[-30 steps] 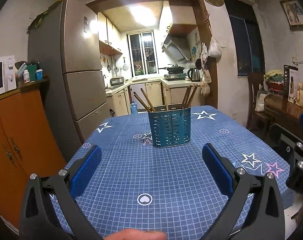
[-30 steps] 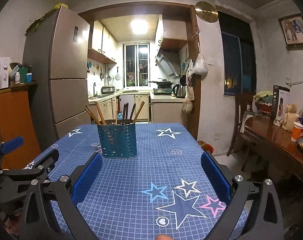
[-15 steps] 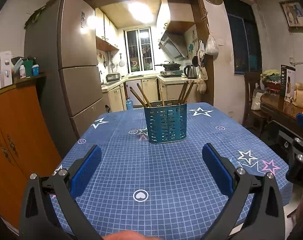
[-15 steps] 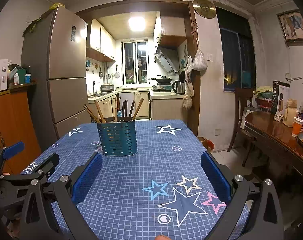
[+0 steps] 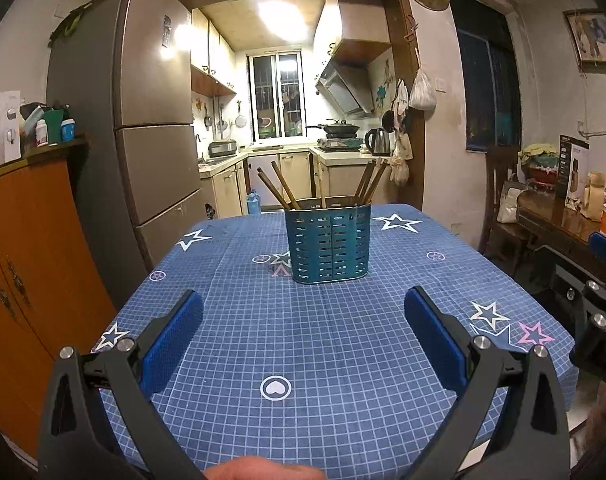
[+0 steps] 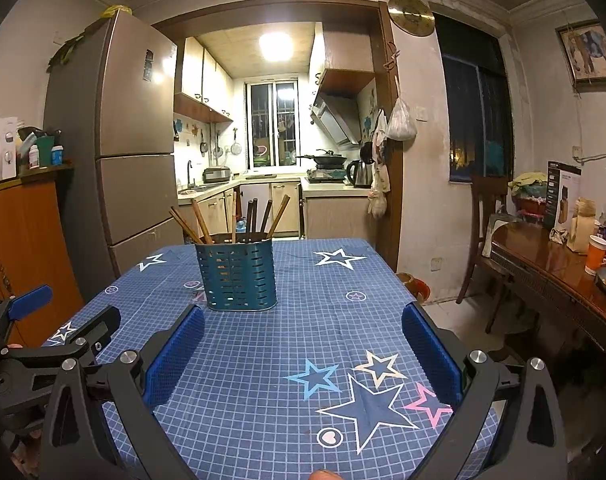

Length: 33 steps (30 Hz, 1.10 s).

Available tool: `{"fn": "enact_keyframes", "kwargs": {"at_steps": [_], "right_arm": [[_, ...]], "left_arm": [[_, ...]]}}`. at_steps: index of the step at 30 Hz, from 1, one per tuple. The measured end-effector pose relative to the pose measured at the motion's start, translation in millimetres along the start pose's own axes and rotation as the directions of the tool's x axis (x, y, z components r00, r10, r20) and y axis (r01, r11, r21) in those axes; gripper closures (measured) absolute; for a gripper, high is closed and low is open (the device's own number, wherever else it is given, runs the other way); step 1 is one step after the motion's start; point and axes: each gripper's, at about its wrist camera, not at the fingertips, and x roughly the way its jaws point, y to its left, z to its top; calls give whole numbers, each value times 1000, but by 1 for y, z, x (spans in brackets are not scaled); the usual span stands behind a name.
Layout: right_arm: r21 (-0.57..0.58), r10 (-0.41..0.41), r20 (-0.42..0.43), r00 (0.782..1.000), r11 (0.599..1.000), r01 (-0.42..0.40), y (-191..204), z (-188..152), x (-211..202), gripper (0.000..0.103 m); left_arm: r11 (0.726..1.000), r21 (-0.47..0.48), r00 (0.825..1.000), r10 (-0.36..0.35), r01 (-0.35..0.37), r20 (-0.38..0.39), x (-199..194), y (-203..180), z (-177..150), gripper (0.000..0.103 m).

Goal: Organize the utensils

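A teal perforated utensil holder (image 5: 329, 242) stands upright in the middle of the table, with several brown chopsticks (image 5: 281, 186) sticking out of it. It also shows in the right wrist view (image 6: 237, 274), its chopsticks (image 6: 255, 216) leaning apart. My left gripper (image 5: 303, 336) is open and empty, held above the near part of the table, well short of the holder. My right gripper (image 6: 301, 354) is open and empty, to the right of the holder and nearer than it. The left gripper shows at the left edge of the right wrist view (image 6: 43, 344).
The table has a blue checked cloth with stars (image 5: 343, 340). An orange cabinet (image 5: 27, 252) and a grey fridge (image 5: 151, 140) stand to the left. A dark wooden side table (image 6: 551, 264) with boxes and a cup, and a chair (image 6: 487, 208), stand to the right.
Both grippers have risen and tilted up a little, so the holder sits lower in both views. Both stay open and empty. The holder has not moved.
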Motion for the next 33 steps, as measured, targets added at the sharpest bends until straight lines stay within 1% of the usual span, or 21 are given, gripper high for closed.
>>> {"fn": "enact_keyframes", "kwargs": {"at_steps": [6,13,16,19,22,24,28,33], "right_arm": [[-2,2,-11,1000,1000,-2,2,-2,1,4],[-5,4,-3,1000,1000,-4,4,1,-2,4],[-5,3,-4,1000,1000,-3,4,1,-2,4],[-3,2,-4,1000,1000,-2,4,2,-3,4],[-1,4,-5,1000,1000,-4,4,3,-2,4],[-2,4,-6,1000,1000,-4,4,3,-2,4],[-4,3,-8,1000,1000,-3,5,3,-2,4],[-5,1,-6,1000,1000,-1,7,3,-2,4]], "left_arm": [[1000,0,1000,1,-1,2,0,1,1,6],[1000,0,1000,1,-1,8,-1,2,1,6],[999,-21,998,38,-37,54,-6,4,1,6],[998,-30,996,60,-58,63,-6,6,1,6],[998,-51,1000,23,-22,19,0,9,1,6],[999,-50,1000,10,-10,7,2,8,0,6],[999,-40,1000,5,-4,25,-1,4,0,6],[999,-37,999,22,-20,46,-3,5,0,7]]}}
